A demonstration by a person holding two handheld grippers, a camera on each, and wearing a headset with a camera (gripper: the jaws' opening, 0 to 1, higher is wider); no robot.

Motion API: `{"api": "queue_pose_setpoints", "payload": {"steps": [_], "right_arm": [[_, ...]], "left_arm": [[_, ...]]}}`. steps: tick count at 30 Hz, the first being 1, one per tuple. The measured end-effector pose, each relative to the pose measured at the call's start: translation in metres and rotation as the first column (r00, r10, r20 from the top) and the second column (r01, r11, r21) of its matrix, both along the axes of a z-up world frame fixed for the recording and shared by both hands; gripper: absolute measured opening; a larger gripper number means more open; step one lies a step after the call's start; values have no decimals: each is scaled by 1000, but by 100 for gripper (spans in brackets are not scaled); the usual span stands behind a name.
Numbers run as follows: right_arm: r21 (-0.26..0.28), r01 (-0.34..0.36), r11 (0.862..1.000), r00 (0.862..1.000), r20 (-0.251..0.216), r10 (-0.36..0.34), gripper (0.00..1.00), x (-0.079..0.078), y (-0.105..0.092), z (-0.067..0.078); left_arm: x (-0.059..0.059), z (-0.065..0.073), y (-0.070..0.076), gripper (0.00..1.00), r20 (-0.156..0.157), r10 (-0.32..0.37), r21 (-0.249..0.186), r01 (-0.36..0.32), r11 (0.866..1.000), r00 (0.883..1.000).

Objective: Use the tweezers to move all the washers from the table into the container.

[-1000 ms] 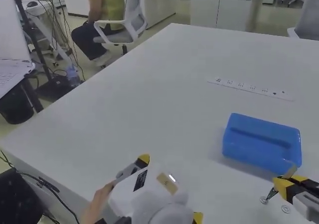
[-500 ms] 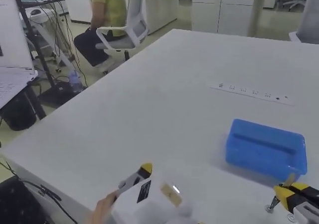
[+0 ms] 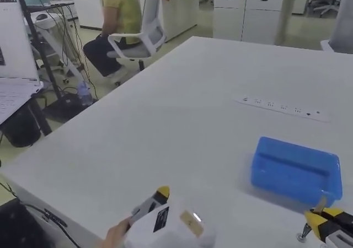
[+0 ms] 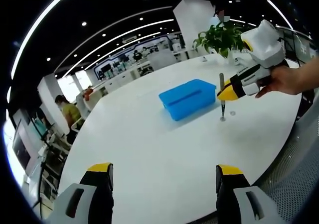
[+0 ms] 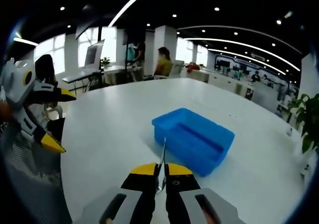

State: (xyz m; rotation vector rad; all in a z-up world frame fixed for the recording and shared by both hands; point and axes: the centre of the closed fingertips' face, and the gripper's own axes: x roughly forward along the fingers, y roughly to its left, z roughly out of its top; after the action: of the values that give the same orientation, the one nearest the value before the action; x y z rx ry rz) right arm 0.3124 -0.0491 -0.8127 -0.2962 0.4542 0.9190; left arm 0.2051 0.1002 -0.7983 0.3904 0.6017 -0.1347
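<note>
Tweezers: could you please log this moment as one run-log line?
right gripper: shut on tweezers | tip: at washer on table | left gripper: open, empty | container: near washer

Blue container [image 3: 295,171], white table [image 3: 182,121], grey tweezers [image 4: 222,92], yellow-tipped left claw [image 4: 164,169] and right claw [image 5: 160,170]

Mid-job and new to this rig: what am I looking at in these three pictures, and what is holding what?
There is no robot here: a person holds a two-jaw gripper in each hand. The head view looks down from their headset at a white table with a blue container and a power strip. Each round picture comes from a camera riding on one gripper. The left gripper is open and holds nothing. The right gripper is shut on tweezers, whose tip stands by small washers on the table near the container.
</note>
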Motion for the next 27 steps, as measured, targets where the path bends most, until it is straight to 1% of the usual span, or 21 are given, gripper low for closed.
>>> {"api": "queue_pose_setpoints", "payload": {"steps": [2, 4, 7, 9, 10, 12, 15, 20, 23, 27], "right_arm": [[13, 10, 1000, 1000, 1, -10, 2, -1, -1, 0], [31, 24, 999, 999, -25, -23, 2, -1, -2, -1], [28, 37, 999, 999, -27, -36, 1, 2, -4, -1], [41, 53, 998, 997, -51, -50, 1, 6, -7, -1], [56, 70, 996, 994, -84, -65, 1, 7, -8, -1], [62, 79, 995, 993, -93, -73, 0, 10, -10, -1], [74, 84, 994, 991, -110, -76, 0, 10, -11, -1], [67, 88, 994, 991, -107, -81, 0, 8, -11, 1], [55, 82, 995, 993, -85, -77, 0, 4, -10, 4], [54, 91, 994, 992, -94, -85, 2, 3, -10, 3]], "left_arm": [[0, 0, 0, 87, -3, 0, 2, 0, 1000, 1000], [0, -1, 0, 87, -4, -1, 3, 1, 1000, 1000], [0, 0, 0, 87, -1, -2, 2, 2, 1000, 1000], [0, 0, 0, 86, -2, 0, 5, 0, 1000, 1000], [0, 0, 0, 86, -3, 1, 6, -1, 1000, 1000], [0, 0, 1, 86, -1, 2, 6, -2, 1000, 1000], [0, 0, 1, 86, -1, 5, 8, -5, 1000, 1000], [0, 0, 1, 85, -1, 4, 12, -4, 1000, 1000], [1, 2, 2, 84, 7, 6, 9, -7, 1000, 1000], [1, 3, 1, 84, 11, 7, 1, -7, 1000, 1000]]}}
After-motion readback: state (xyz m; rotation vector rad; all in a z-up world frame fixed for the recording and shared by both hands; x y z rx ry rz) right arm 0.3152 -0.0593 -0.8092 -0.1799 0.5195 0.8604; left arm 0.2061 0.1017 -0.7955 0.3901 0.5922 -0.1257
